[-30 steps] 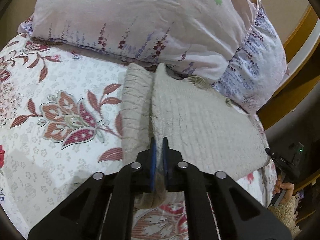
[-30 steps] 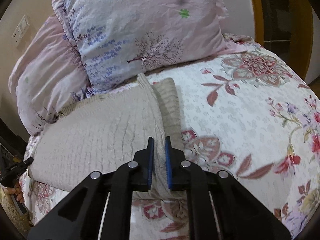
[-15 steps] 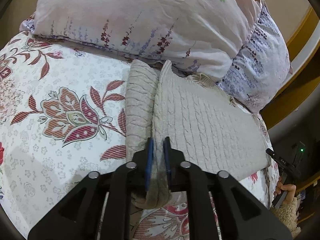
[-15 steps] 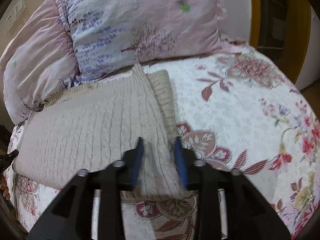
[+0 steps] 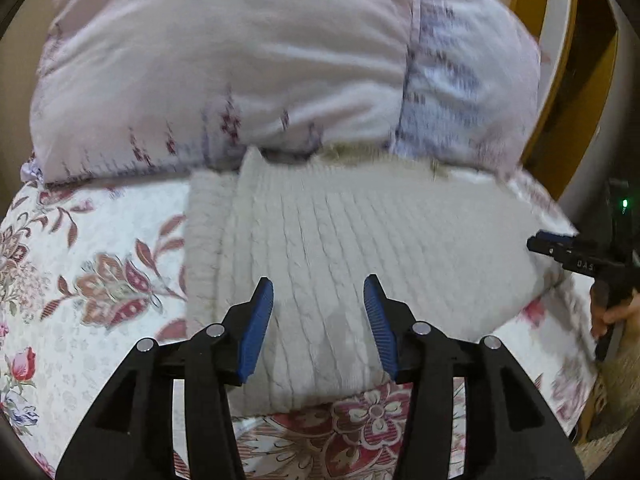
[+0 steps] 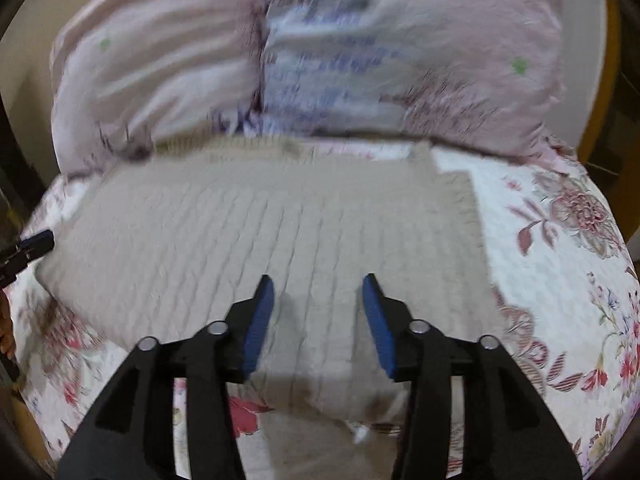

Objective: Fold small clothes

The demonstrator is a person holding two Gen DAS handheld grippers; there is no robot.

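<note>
A beige cable-knit sweater lies folded on the floral bedspread, its far edge against the pillows; it also shows in the right wrist view. A narrower folded strip of it lies along one side. My left gripper is open and empty above the sweater's near edge. My right gripper is open and empty above the near part of the sweater. The other gripper shows at the right edge of the left wrist view. Both views are blurred.
Two pale floral pillows lie behind the sweater. The floral bedspread spreads around it. A wooden bed frame stands at the back right.
Both grippers have opened and let go of the sweater's folded edge, which now lies flat. Both cameras have swung to face the sweater more squarely.
</note>
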